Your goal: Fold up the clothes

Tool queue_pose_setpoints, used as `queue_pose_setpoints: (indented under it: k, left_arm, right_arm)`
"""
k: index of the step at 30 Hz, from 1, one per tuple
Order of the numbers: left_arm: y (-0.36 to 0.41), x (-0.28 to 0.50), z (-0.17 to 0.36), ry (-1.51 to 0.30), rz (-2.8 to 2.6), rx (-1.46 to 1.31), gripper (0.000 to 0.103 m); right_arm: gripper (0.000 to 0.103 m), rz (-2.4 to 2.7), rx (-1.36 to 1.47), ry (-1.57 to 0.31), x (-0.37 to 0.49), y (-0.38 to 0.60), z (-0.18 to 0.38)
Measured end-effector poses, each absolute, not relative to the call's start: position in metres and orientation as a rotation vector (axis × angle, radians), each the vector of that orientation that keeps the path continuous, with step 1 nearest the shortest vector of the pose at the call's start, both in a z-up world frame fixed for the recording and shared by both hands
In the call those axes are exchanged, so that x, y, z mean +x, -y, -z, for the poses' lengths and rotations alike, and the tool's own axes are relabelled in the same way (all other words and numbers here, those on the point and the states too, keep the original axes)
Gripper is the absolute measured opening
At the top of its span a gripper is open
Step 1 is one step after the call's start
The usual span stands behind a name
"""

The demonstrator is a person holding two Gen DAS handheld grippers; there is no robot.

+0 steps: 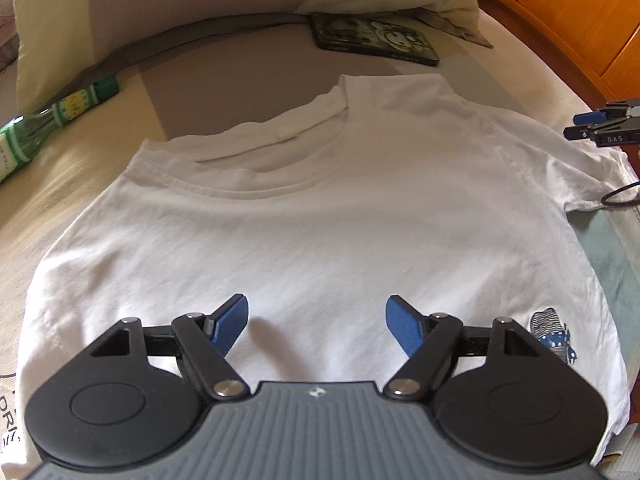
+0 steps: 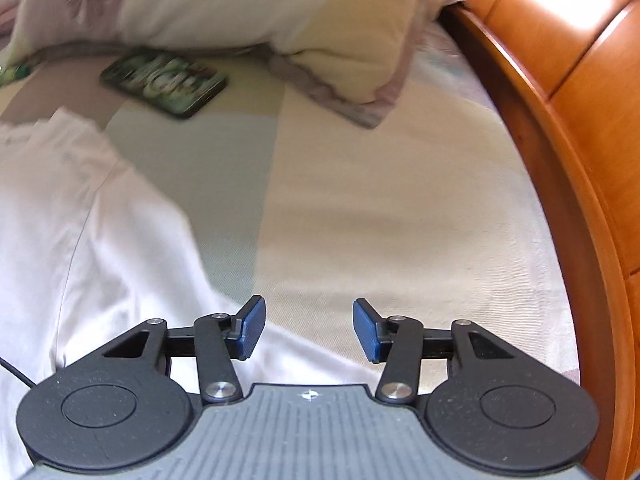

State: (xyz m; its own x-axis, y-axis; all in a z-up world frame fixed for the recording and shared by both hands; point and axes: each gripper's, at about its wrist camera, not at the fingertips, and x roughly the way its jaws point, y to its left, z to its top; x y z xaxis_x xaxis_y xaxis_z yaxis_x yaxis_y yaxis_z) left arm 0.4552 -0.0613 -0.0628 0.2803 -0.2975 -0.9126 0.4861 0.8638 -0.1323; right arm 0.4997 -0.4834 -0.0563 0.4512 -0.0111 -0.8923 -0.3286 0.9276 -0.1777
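A white T-shirt [image 1: 320, 208] lies on a bed [image 2: 400, 220], collar away from the left gripper [image 1: 317, 330], whose blue fingers [image 1: 230, 328] stand spread above the shirt's lower body with nothing between them. The shirt looks partly narrowed: on the far side of the left fingers its edge runs straight from shoulder to hem with no sleeve showing, while on the other side a sleeve still reaches out towards the right gripper [image 2: 309, 330]. That gripper's fingers [image 2: 252, 328] are parted and empty, hovering over the shirt's edge where white cloth meets the bedsheet; the view is blurred. By this reading, one side fold may be done; the remaining sleeve and the final fold up towards the collar appear not yet made. Beyond both pairs of fingers, near the pillow [image 2: 240, 12], rests a phone [image 1: 376, 40], clear of the shirt.
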Motion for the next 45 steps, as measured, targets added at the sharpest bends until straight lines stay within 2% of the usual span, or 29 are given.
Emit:
queue_pose_setpoints:
  k: [6, 8, 9, 11, 12, 15, 18, 20, 21, 23, 25, 27, 30, 32, 34, 37, 43, 45]
  left_arm:
    - [0.081, 0.456, 0.063, -1.166, 0.569, 0.239, 0.077]
    - [0.085, 0.456, 0.061, -1.161, 0.59, 0.241, 0.077]
    - [0.087, 0.457, 0.061, -1.166, 0.609, 0.236, 0.077]
    - [0.091, 0.456, 0.06, -1.168, 0.632, 0.241, 0.077]
    - [0.093, 0.456, 0.06, -1.169, 0.642, 0.246, 0.077]
    - [0.096, 0.452, 0.059, -1.161, 0.657, 0.262, 0.077]
    - [0.093, 0.451, 0.058, -1.157, 0.65, 0.261, 0.077]
    - [0.089, 0.451, 0.058, -1.159, 0.636, 0.263, 0.077]
    - [0.088, 0.452, 0.059, -1.157, 0.63, 0.265, 0.077]
    - [0.085, 0.455, 0.06, -1.152, 0.616, 0.264, 0.077]
    - [0.082, 0.458, 0.062, -1.145, 0.593, 0.259, 0.077]
    - [0.079, 0.461, 0.063, -1.141, 0.564, 0.247, 0.077]
    - [0.073, 0.467, 0.071, -1.15, 0.505, 0.228, 0.077]
    - [0.066, 0.47, 0.079, -1.152, 0.448, 0.244, 0.077]
    - [0.058, 0.475, 0.083, -1.136, 0.432, 0.23, 0.082]
    - [0.046, 0.486, 0.085, -1.11, 0.401, 0.215, 0.088]
    - [0.027, 0.498, 0.073, -1.089, 0.326, 0.105, 0.085]
    - [0.02, 0.498, 0.066, -1.082, 0.306, 0.061, 0.085]
  right_arm:
    - [0.054, -0.259, -0.454, -1.106, 0.493, 0.476, 0.074]
    - [0.045, -0.326, -0.424, -1.154, 0.499, 0.48, 0.072]
    - [0.034, -0.349, -0.431, -1.17, 0.502, 0.481, 0.072]
    - [0.023, -0.384, -0.468, -1.191, 0.505, 0.479, 0.07]
    - [0.005, -0.402, -0.487, -1.201, 0.507, 0.479, 0.069]
    - [0.004, -0.302, -0.503, -1.153, 0.51, 0.482, 0.063]
    - [0.003, -0.126, -0.365, -1.107, 0.515, 0.496, 0.055]
    - [0.006, -0.063, -0.329, -1.096, 0.512, 0.494, 0.052]
    - [0.011, -0.073, -0.295, -1.085, 0.51, 0.49, 0.049]
    - [0.013, -0.131, -0.212, -1.059, 0.506, 0.478, 0.042]
    - [0.023, -0.2, -0.143, -1.07, 0.508, 0.458, 0.042]
    - [0.024, -0.269, -0.077, -1.083, 0.513, 0.431, 0.047]
    - [0.035, -0.319, -0.097, -1.096, 0.516, 0.387, 0.065]
    - [0.037, -0.282, -0.167, -1.095, 0.519, 0.37, 0.079]
    - [0.051, -0.242, -0.14, -1.052, 0.524, 0.371, 0.085]
    - [0.06, -0.185, -0.051, -1.02, 0.542, 0.381, 0.086]
    - [0.06, -0.121, 0.015, -0.975, 0.559, 0.37, 0.063]
    - [0.064, -0.142, 0.064, -0.966, 0.545, 0.358, 0.057]
